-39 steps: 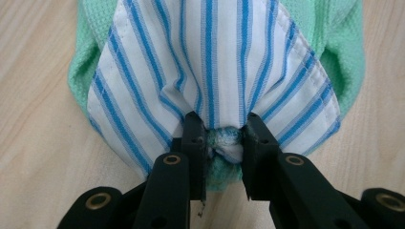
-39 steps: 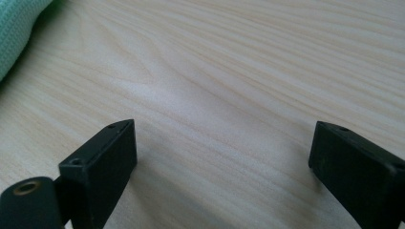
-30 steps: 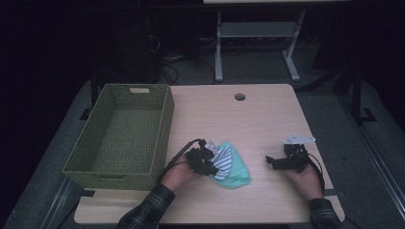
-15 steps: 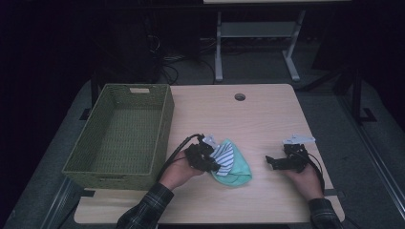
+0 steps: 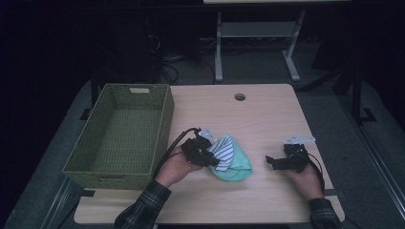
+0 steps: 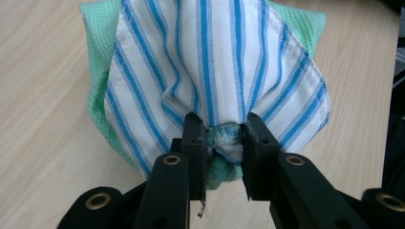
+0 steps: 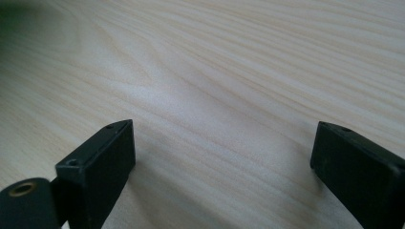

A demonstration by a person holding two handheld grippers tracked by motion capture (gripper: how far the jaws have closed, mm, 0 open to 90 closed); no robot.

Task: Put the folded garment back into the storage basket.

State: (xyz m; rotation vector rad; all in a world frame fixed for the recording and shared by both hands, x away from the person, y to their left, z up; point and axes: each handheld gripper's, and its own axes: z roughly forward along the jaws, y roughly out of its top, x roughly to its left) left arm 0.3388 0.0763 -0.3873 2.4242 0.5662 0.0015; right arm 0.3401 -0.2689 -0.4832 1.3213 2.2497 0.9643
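While the left gripper (image 6: 224, 136) is clamped on a gathered bunch of fabric, its two black jaws press from either side on a pinched knot of the white cotton cloth with blue stripes (image 6: 210, 71), and some mint-green fabric is caught in the same pinch. In the left gripper view the striped cloth fans out from the jaws and lies over the mint-green waffle-weave cloth (image 6: 98, 38), whose edges show past it on both sides and below the pinch. In the high view the left gripper (image 5: 210, 156) is held in the person's left hand (image 5: 175, 164) near the front middle of the light wooden table (image 5: 248, 119), with the striped cloth (image 5: 223, 151) draped on the green cloth (image 5: 235, 167), which rests on the tabletop. The rectangular green woven basket (image 5: 122, 136) stands on the left part of the table, just beside the left hand, and holds nothing visible. The right gripper (image 5: 279, 162) rests in the right hand (image 5: 305, 179) at the right side of the table, well apart from both cloths. In the right gripper view its jaws stand wide apart over bare wood grain (image 7: 215, 95), with nothing between them. A round cable hole (image 5: 239, 97) sits near the far edge of the table.
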